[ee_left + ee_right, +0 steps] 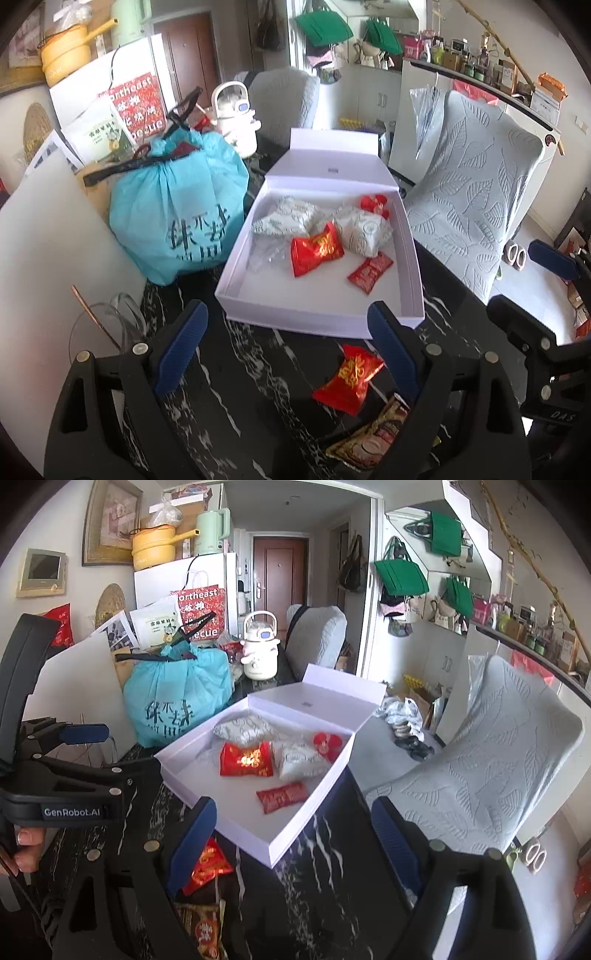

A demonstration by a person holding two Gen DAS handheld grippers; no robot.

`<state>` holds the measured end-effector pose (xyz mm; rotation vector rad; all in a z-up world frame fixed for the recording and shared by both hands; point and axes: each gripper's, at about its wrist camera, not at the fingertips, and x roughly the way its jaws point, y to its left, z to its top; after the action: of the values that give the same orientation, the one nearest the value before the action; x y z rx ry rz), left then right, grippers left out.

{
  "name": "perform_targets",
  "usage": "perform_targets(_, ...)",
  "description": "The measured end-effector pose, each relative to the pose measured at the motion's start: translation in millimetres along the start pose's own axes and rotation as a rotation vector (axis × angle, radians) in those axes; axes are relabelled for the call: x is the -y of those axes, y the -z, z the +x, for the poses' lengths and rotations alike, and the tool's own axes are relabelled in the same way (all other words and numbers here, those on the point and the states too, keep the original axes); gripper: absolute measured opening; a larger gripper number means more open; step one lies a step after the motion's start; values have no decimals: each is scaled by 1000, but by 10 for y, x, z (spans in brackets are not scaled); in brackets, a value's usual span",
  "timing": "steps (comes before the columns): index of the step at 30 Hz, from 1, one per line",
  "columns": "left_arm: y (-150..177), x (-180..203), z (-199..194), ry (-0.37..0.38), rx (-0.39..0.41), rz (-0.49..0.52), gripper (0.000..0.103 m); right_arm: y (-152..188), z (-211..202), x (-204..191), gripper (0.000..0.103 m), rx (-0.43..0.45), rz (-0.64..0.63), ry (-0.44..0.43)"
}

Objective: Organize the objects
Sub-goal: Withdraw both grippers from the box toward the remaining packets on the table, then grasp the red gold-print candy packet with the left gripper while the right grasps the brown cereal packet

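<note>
Black marble with white veins makes the table (pixel 258 387) top, and on it stands a white box (pixel 321 317) with its lid folded back, the landmark for everything else. Inside the box lie several snacks already: two pale wrapped packets, a red candy pack (pixel 316 254) in the middle and a small red sachet (pixel 369 273) nearer the front wall. Just in front of the box, on the marble, a second red pack (pixel 349 380) waits, and still nearer to the cameras lies a brown sachet (pixel 373 439). Left of the box sits a tied blue bag (pixel 177 218). The step in hand seems to be collecting the loose snacks into the box. The left gripper (pixel 288 347) hangs over the table before the box, jaws wide apart, holding nothing. The right gripper (pixel 295 842) is also wide open and empty, beside the box's front corner. The next move probably calls for lowering one gripper around the red pack and closing gently on its crinkly wrapper.
</note>
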<state>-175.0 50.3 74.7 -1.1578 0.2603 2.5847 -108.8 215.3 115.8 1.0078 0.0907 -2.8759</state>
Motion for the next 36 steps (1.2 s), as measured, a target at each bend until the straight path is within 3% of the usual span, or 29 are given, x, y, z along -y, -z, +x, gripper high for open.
perform_targets(12, 191, 32, 14, 16, -64, 25, 88, 237, -91, -73, 87, -60, -6, 6)
perform_targets(23, 443, 87, 140, 5, -128, 112, 88, 457, -5, -216, 87, -144, -12, -2)
perform_targets(28, 511, 62, 255, 44, -187, 114, 88, 572, 51, -269, 87, -191, -2, -29)
perform_targets(36, 614, 95, 417, 32, -242, 175, 88, 744, 185, -317, 87, -260, 26, -97)
